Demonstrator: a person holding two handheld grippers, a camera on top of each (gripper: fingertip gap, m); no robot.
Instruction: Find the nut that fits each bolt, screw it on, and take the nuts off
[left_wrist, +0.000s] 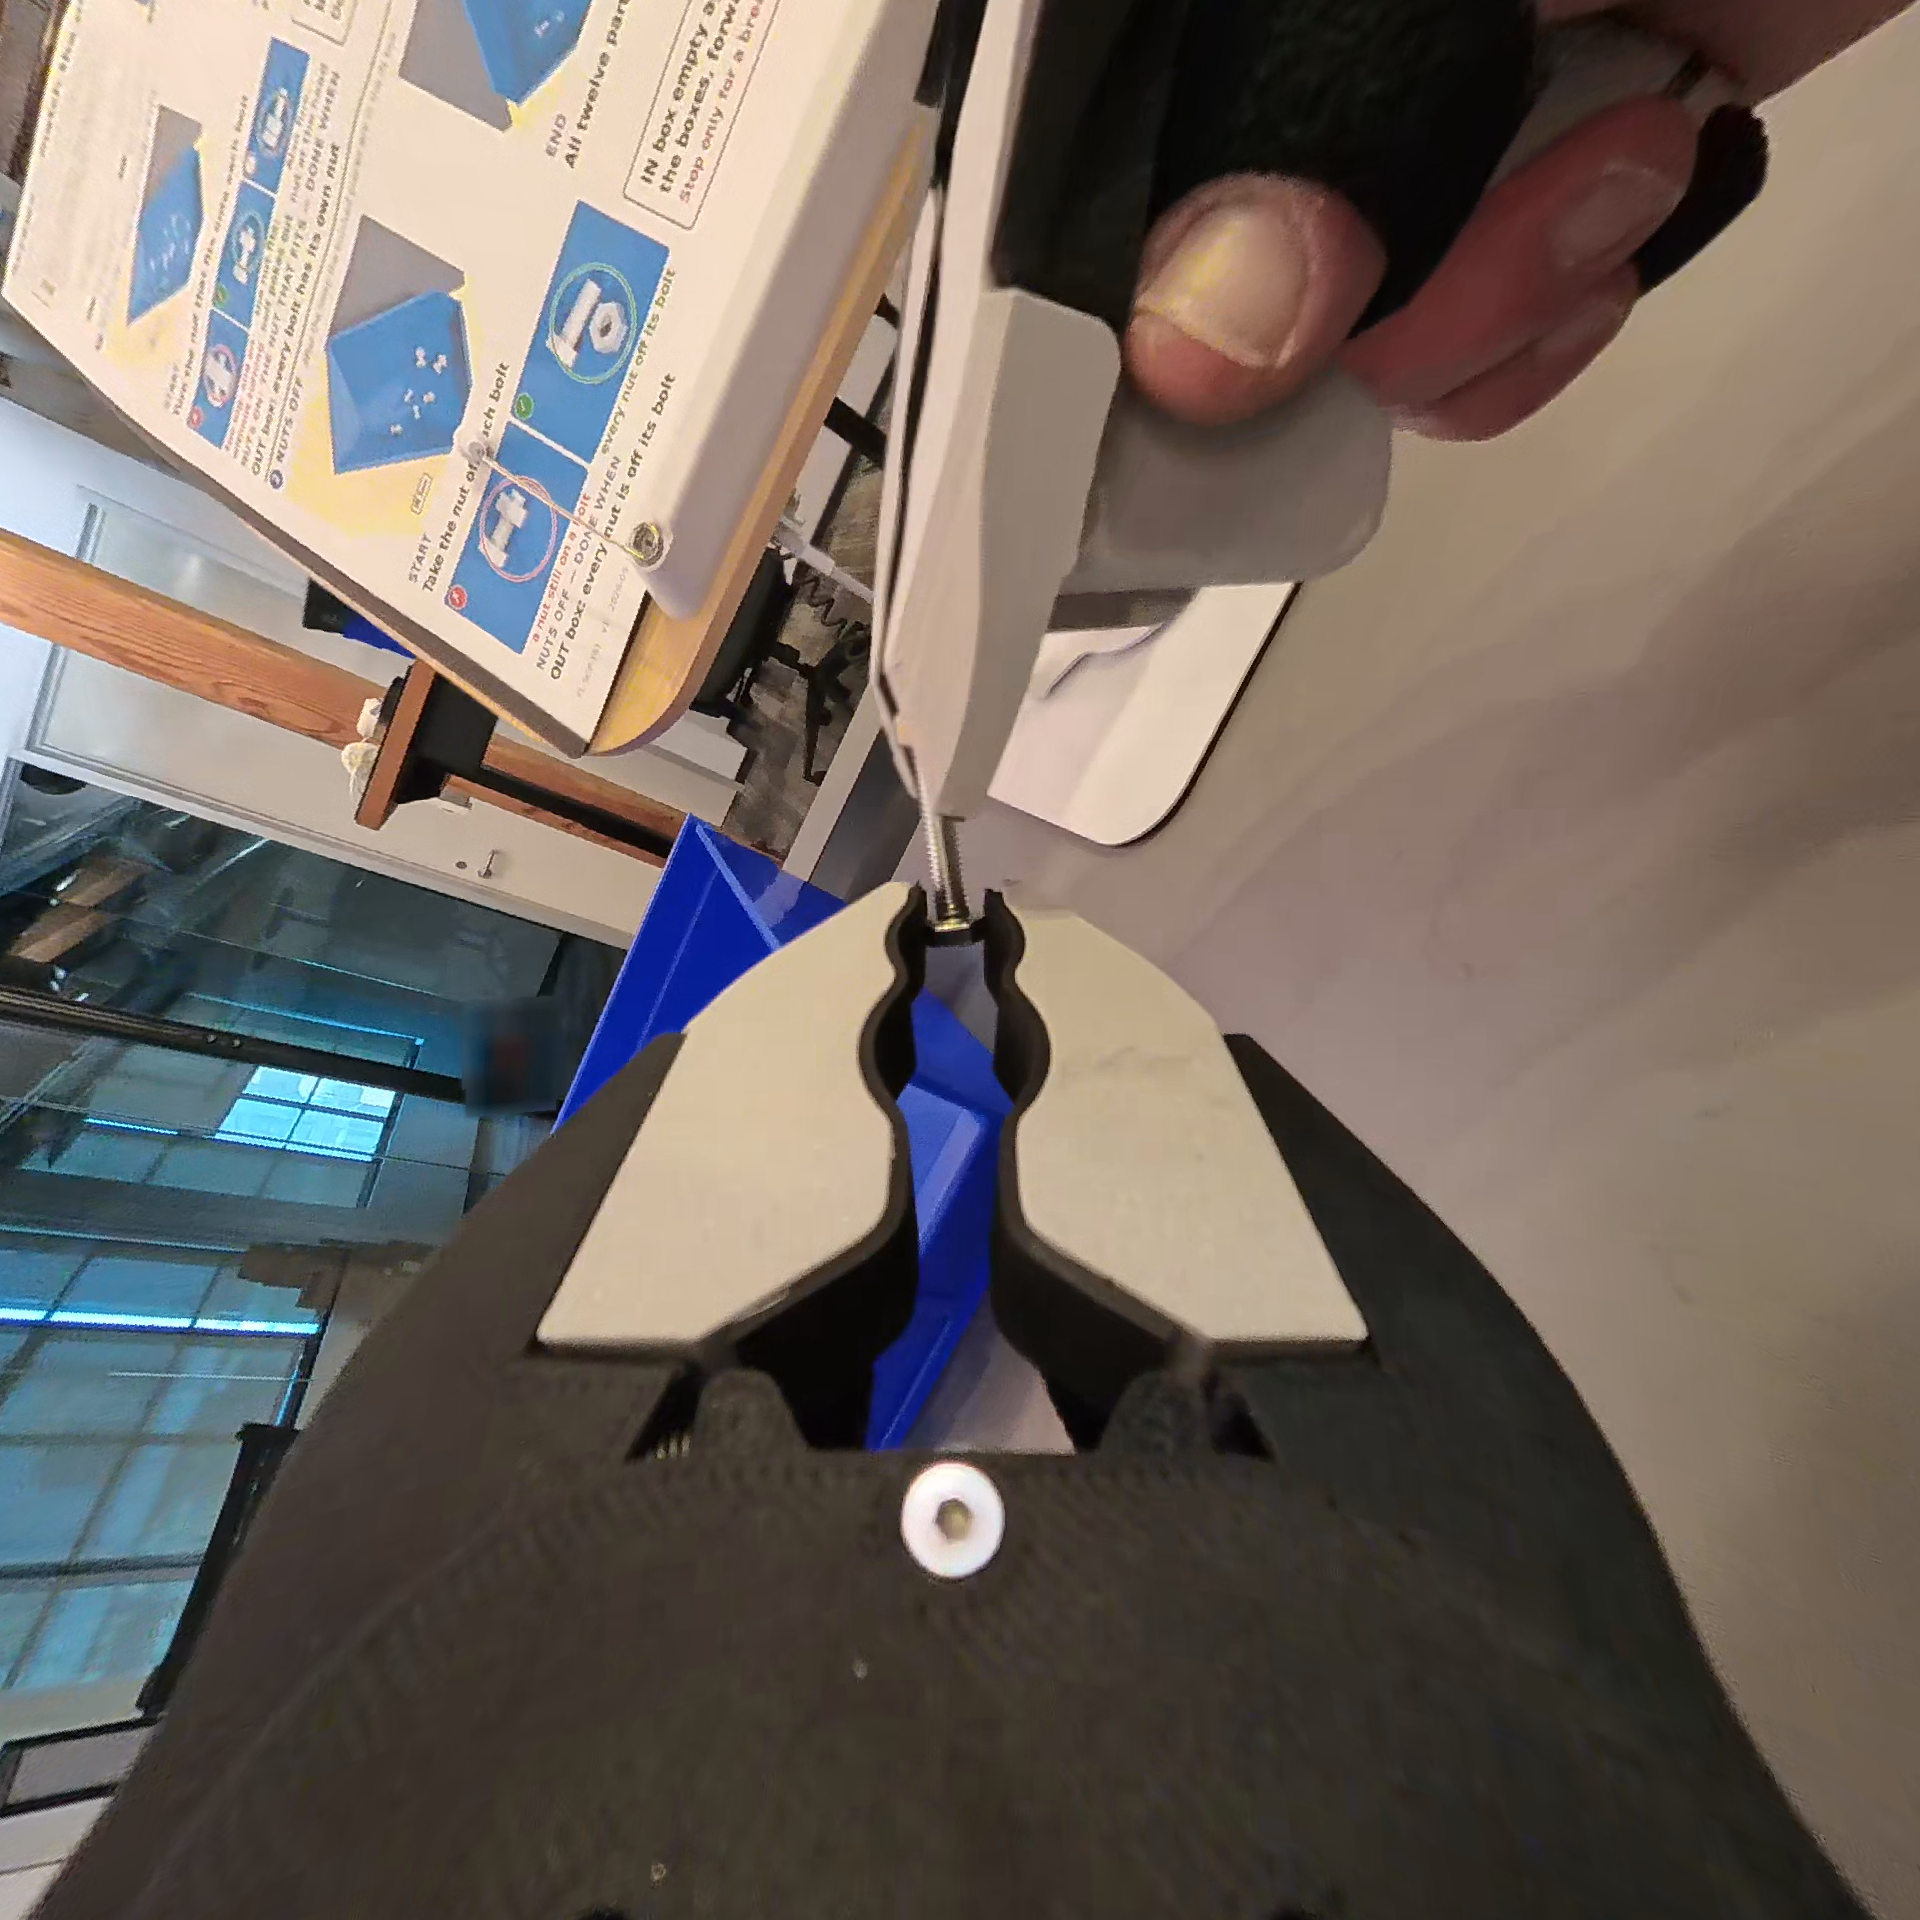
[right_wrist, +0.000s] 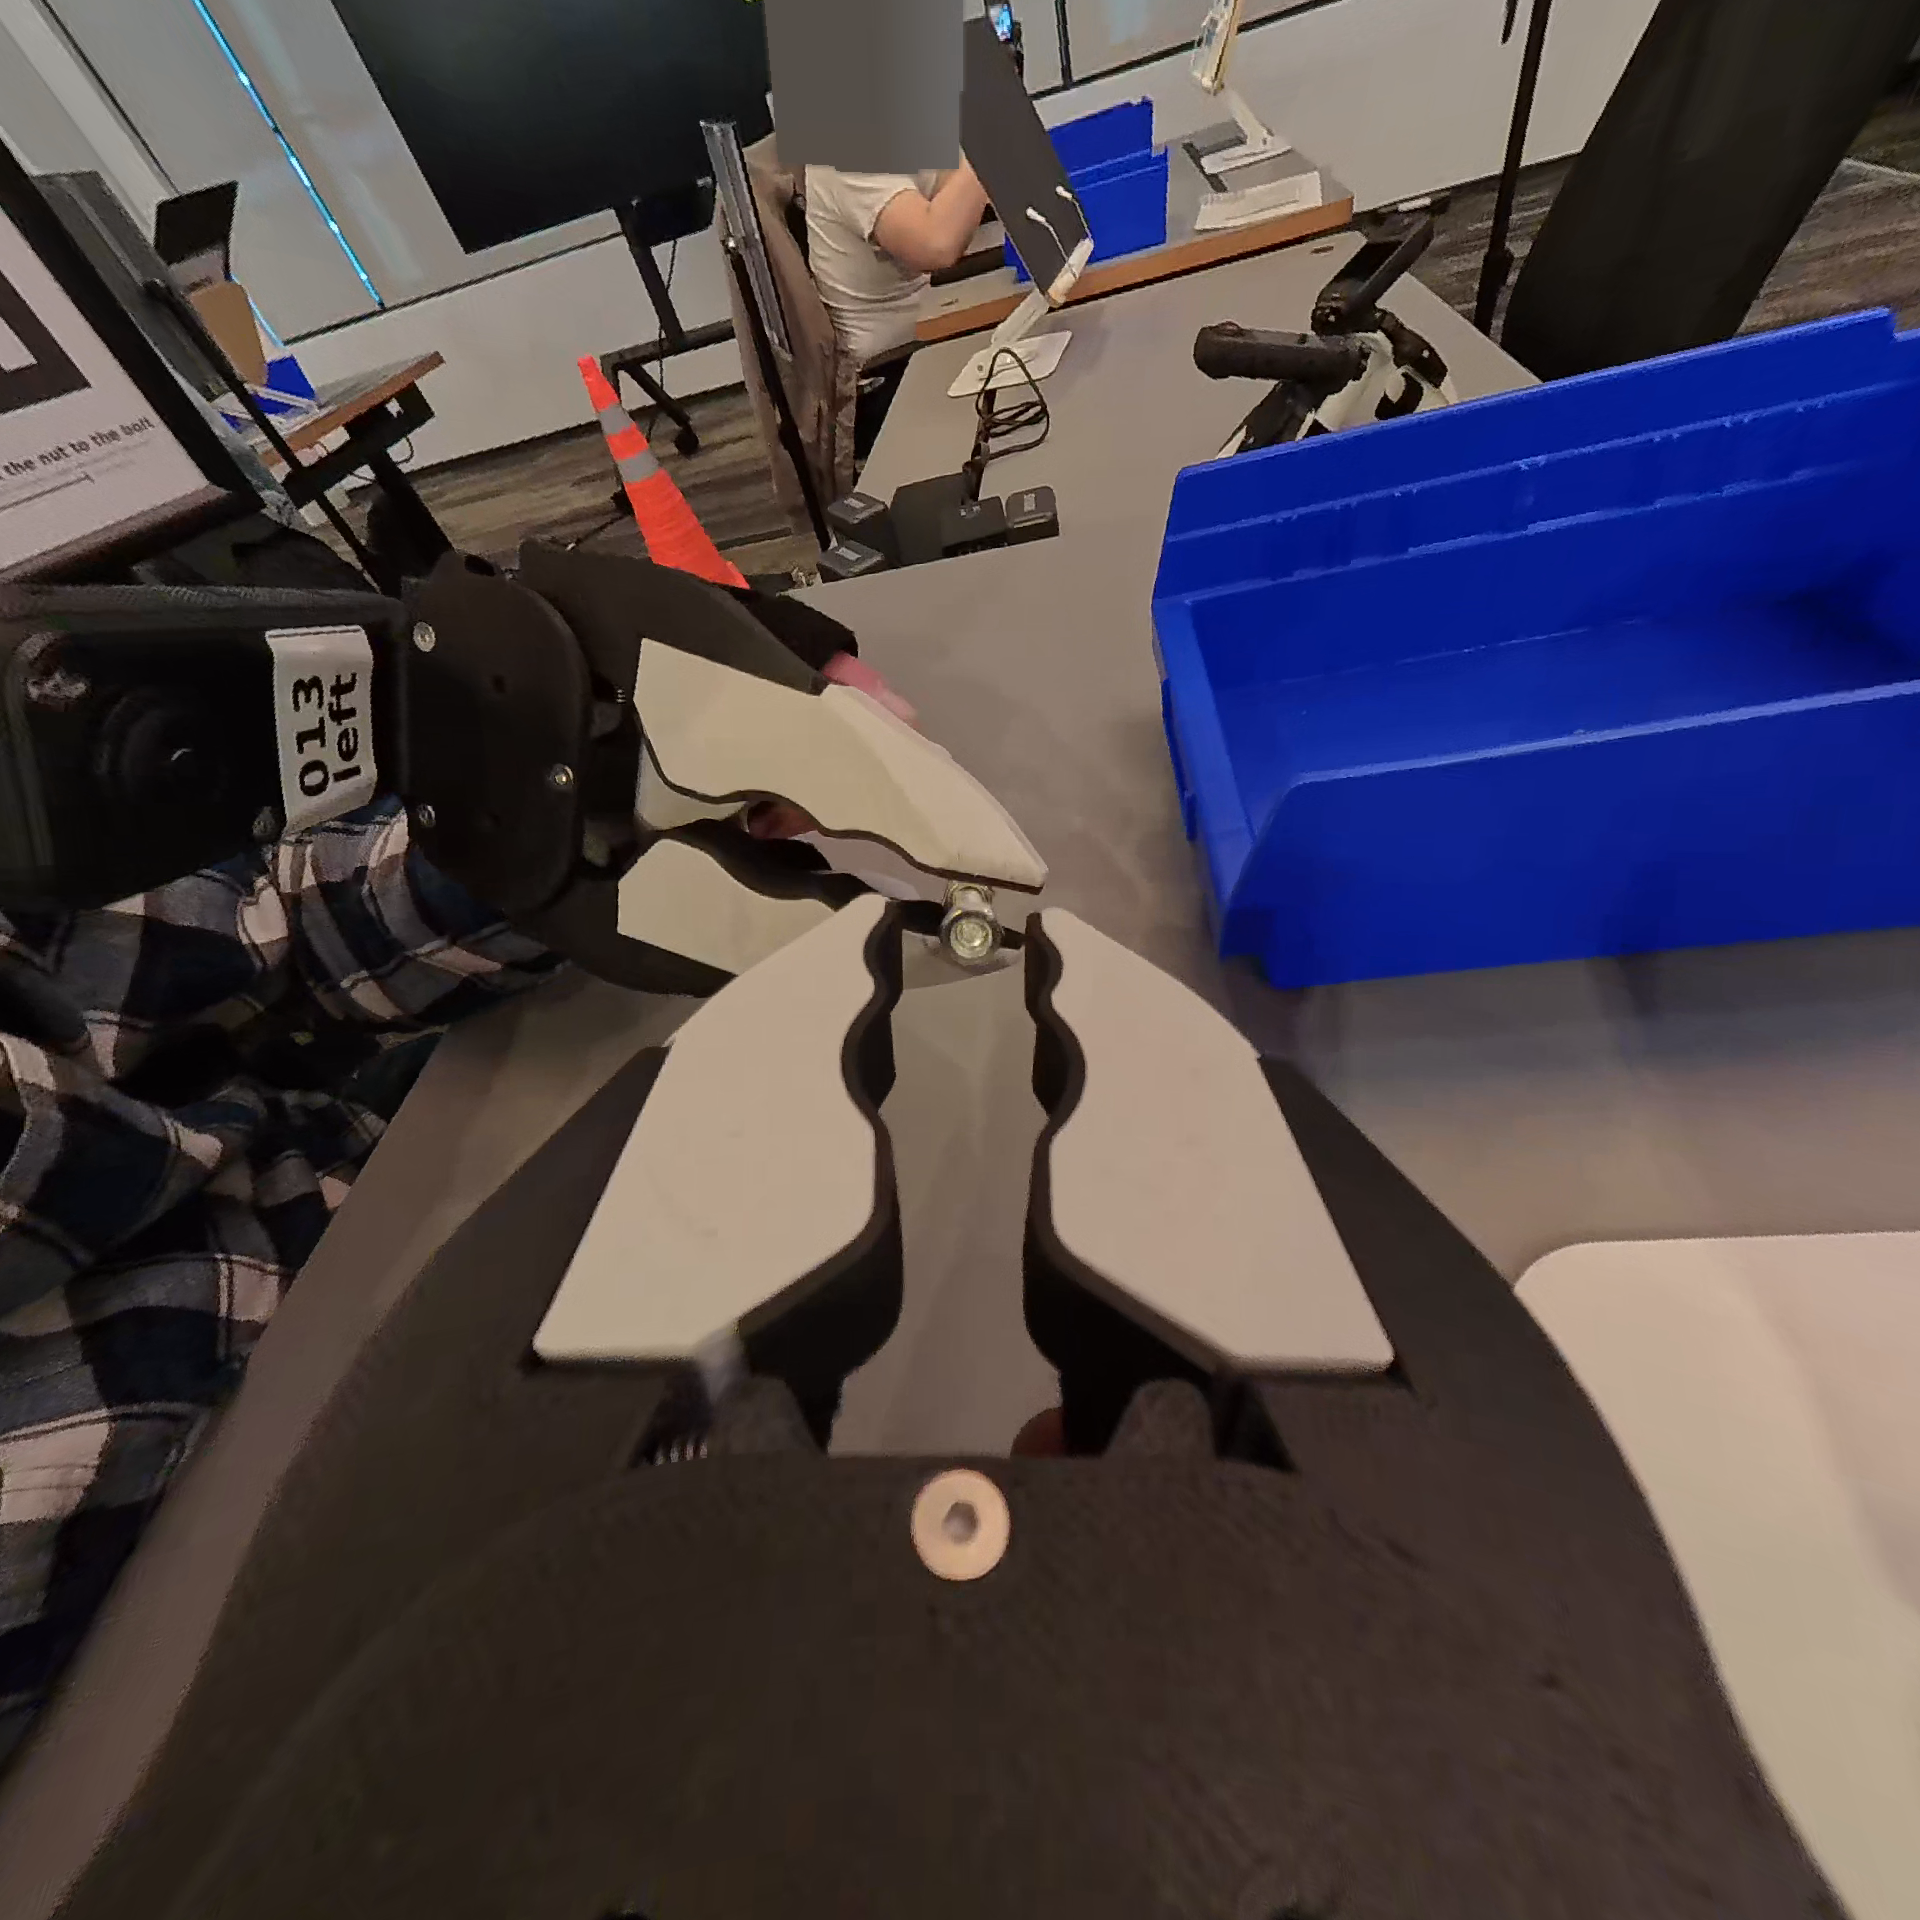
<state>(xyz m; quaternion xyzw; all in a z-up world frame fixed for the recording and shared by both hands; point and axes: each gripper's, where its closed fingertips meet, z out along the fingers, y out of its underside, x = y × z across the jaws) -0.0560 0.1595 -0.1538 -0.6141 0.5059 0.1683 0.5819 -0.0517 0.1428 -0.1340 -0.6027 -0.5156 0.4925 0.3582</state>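
Grey table surface (right_wrist: 1039, 675) underneath, running off to a far edge. On it, toward the right edge, a blue bin (right_wrist: 1558, 727), open side up. Near the right front corner, flat on the surface, a white mat (right_wrist: 1766, 1455). Beyond the left edge, propped at a slant, a printed instruction sheet (left_wrist: 416, 312).

Reaching in from the left edge on a plaid sleeve (right_wrist: 156, 1039): the left gripper (left_wrist: 951, 914), narrowed to a slim slot and clamped on a small metal bolt (right_wrist: 971, 932), black pads pressing it from both sides. Coming the other way, gripped by a hand (left_wrist: 1351, 260): the right gripper (right_wrist: 961, 935), fingers partly apart.

Held clear above the surface, a little inside the left edge and well apart from the bin: the bolt. Pinched at the very tips of the left tongs, threaded shank (left_wrist: 940, 862) sticking out past them. Hexagonal end turned toward the right wrist camera, sitting between the right tongs' fingertips (right_wrist: 1044, 940), with open space showing on either side between pad and metal; not squeezed by them.
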